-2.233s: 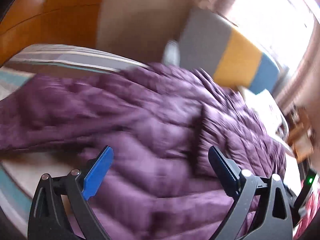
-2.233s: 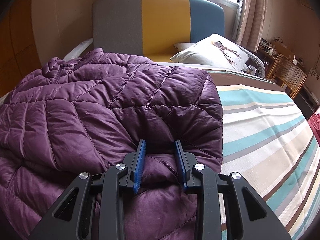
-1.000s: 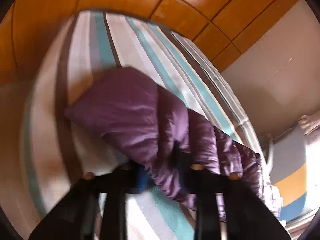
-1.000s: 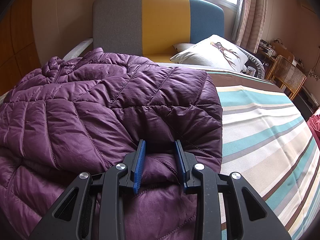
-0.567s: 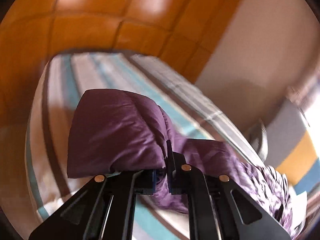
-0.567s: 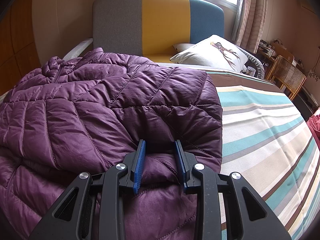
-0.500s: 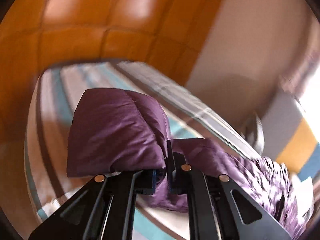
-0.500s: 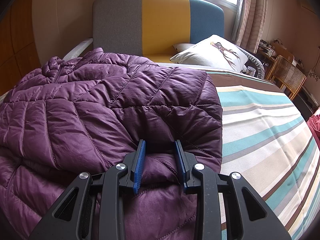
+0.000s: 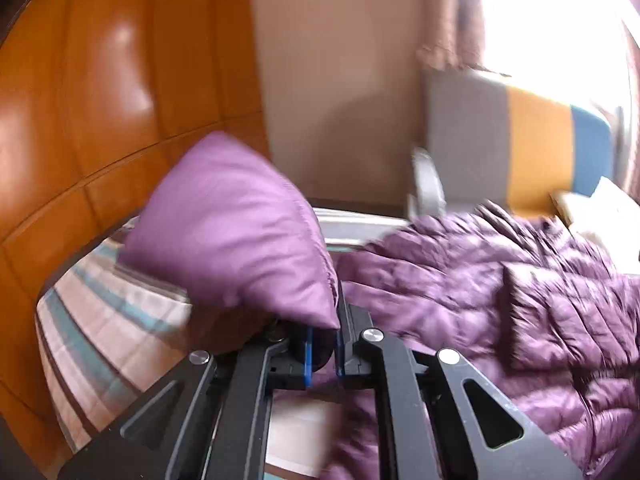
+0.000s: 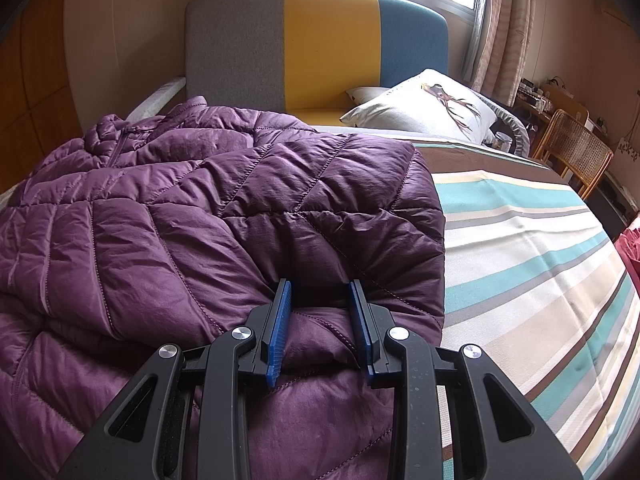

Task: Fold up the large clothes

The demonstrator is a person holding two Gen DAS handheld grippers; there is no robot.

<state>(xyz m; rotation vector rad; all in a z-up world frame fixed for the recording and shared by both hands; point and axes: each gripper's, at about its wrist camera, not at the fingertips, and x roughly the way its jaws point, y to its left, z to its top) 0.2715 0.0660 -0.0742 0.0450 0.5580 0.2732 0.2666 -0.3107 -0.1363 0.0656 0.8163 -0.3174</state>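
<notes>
A purple quilted down jacket (image 10: 200, 220) lies spread on a striped bed (image 10: 540, 248). In the right wrist view my right gripper (image 10: 320, 300) is shut on a thick fold of the jacket near its right edge, the blue pads (image 10: 280, 320) pressing into the padding. In the left wrist view my left gripper (image 9: 322, 344) is shut on the end of a jacket sleeve (image 9: 236, 232), which it holds raised above the bed (image 9: 100, 320). The jacket's body (image 9: 500, 288) lies to the right of that gripper, blurred.
A grey, yellow and blue headboard (image 10: 320, 40) stands at the far end, with a white pillow (image 10: 424, 108) beside it. Wooden wall panels (image 9: 100, 80) run along the left. A wicker chair (image 10: 576, 152) stands at the far right past the bed edge.
My left gripper closed on the sleeve end, lifted it off the bed and swung toward the jacket's body while rolling. The right gripper has kept still on its fold.
</notes>
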